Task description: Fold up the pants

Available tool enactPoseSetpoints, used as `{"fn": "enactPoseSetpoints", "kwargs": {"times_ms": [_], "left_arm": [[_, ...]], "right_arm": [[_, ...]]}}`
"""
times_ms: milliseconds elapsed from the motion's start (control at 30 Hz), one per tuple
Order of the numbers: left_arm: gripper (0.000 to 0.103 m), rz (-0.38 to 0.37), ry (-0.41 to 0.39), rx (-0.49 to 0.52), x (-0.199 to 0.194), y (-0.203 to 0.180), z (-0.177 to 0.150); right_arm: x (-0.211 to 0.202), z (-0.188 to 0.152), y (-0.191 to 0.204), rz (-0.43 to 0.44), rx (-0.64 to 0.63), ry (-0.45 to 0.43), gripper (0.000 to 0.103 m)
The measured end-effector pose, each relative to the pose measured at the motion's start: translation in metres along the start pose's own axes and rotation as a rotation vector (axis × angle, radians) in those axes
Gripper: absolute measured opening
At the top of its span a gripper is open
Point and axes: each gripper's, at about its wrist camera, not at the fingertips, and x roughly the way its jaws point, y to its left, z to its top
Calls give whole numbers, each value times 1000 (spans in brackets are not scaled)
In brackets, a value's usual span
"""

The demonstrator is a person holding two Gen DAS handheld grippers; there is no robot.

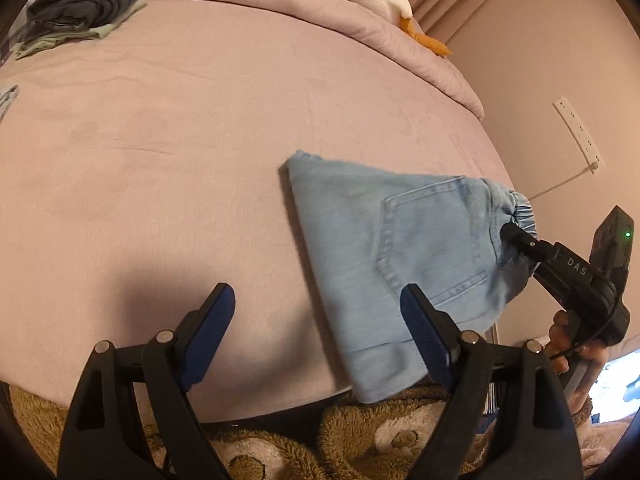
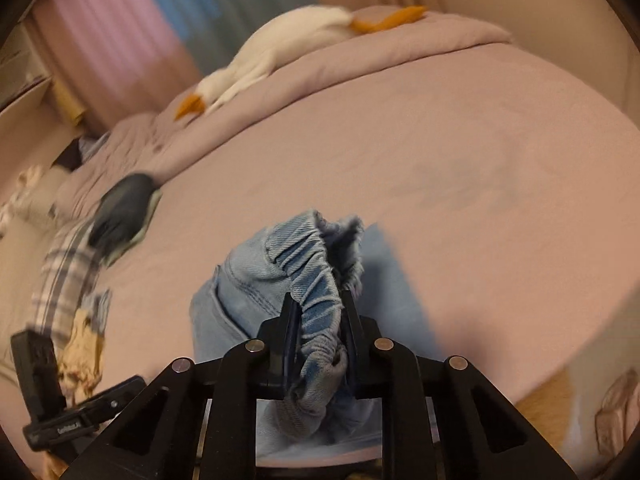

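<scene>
Left wrist view first: big pink bed takes up most of it, and the light blue denim pants lie folded near its edge, back pocket facing up, one end hanging over the side. Right gripper is clamped on the gathered elastic waistband, lifting that end up off the sheet. Left gripper hangs wide apart with nothing in it, just beside the pants' lower corner.
</scene>
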Motion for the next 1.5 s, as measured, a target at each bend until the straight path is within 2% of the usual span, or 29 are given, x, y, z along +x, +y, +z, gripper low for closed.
{"fn": "enactPoseSetpoints", "kwargs": {"times_ms": [67, 133, 167, 200, 300, 467, 533, 600, 733, 833, 900, 967, 1000, 1067, 1167, 1500], "left_arm": [[85, -3, 33, 5, 8, -3, -1], [85, -10, 63, 33, 19, -10, -1], [85, 5, 68, 54, 24, -12, 0], [85, 37, 60, 72, 27, -14, 2], [85, 87, 38, 72, 30, -12, 9], [87, 53, 31, 44, 33, -7, 10], [87, 111, 26, 66, 39, -5, 10], [87, 197, 1, 86, 43, -1, 15], [88, 292, -75, 47, 41, 24, 26], [90, 299, -82, 7, 46, 44, 32], [90, 329, -74, 10, 57, 57, 35], [93, 359, -95, 58, 63, 60, 37], [101, 369, -120, 94, 64, 58, 38], [102, 402, -140, 133, 74, 57, 40], [103, 469, -225, 191, 83, 54, 38], [103, 471, -263, 184, 83, 61, 40]], "right_arm": [[5, -1, -18, -1, 42, 17, 21], [26, -10, -29, -62, 28, 74, 21], [45, -21, -37, -116, 30, 129, 21], [53, -27, -41, -122, 28, 140, 21], [52, -34, -42, -115, 11, 96, 20], [56, -29, -44, -110, 32, 119, 21], [58, -28, -42, -111, 29, 115, 21], [58, -30, -38, -108, 26, 106, 21], [54, -32, -45, -103, 30, 109, 21], [55, -30, -47, -102, 41, 121, 22], [55, -30, -47, -106, 40, 121, 22], [56, -29, -47, -109, 34, 123, 22], [56, -28, -46, -112, 30, 126, 22], [56, -26, -45, -116, 25, 134, 22], [58, -25, -45, -115, 29, 142, 22], [59, -23, -44, -120, 26, 153, 23]]}}
